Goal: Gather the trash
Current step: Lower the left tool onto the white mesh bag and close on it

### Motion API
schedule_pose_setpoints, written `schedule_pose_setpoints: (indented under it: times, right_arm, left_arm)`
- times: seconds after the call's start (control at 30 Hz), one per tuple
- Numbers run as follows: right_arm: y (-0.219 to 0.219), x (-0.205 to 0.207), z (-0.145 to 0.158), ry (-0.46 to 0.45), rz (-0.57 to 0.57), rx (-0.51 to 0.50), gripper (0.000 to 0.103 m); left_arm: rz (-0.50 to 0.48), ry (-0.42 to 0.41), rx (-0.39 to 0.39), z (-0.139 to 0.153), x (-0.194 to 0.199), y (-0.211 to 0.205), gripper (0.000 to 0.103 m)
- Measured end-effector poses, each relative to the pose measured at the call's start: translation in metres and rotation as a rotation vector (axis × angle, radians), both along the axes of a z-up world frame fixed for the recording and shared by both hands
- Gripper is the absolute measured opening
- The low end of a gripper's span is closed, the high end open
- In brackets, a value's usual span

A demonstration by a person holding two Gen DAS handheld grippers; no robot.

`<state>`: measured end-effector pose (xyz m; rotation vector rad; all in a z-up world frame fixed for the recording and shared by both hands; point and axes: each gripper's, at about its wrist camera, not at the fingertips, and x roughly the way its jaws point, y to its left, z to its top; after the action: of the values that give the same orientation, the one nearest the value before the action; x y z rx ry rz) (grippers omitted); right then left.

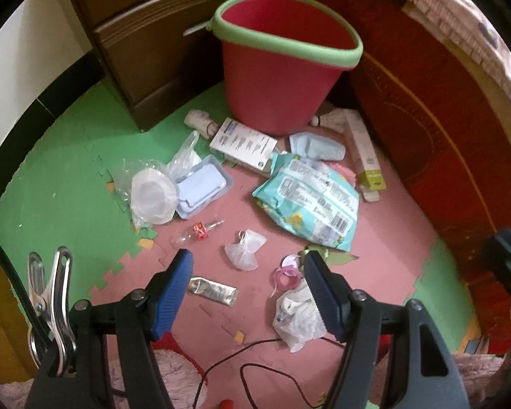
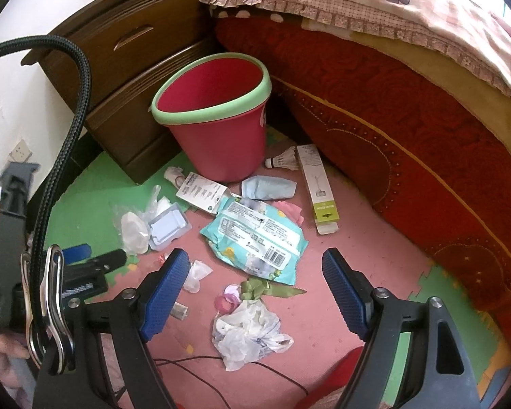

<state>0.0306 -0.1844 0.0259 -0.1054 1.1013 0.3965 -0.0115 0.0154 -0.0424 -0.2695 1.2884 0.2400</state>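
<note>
Trash [image 1: 306, 197] before bin [image 1: 282, 71]

Soft, even indoor light, slightly dim, with faint shadows and no glare. Both fisheye views bend strongly toward black corners; the left view is slightly blurred.

Both wrist views look down, near floor, sharing red bin [image 1: 282, 68] [image 2: 218, 116], litter

I see a brown wooden nightstand [image 2: 126, 78] standing against the wall, a red mattress [image 2: 408, 143] under a floral bedsheet [image 2: 391, 3], pink and green foam floor mats [image 1: 68, 184], and a thin cable [image 1: 255, 368].
</note>
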Motion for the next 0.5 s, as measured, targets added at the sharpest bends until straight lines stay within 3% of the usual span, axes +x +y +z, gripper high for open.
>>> schedule_pose_setpoints:
  times: [0.23,0.5]
  right_arm:
    - [0.001,-0.001,0.004,0.008,0.004,0.025,0.083]
    - [0.002,-0.002,0.004,0.040,-0.003,0.047,0.083]
  left_arm:
    - [-0.038,0.058,-0.022,-0.024,0.006,-0.009,0.068]
    - [-0.094,0.132,0.038,-0.062,0.016,-0.018,0.057]
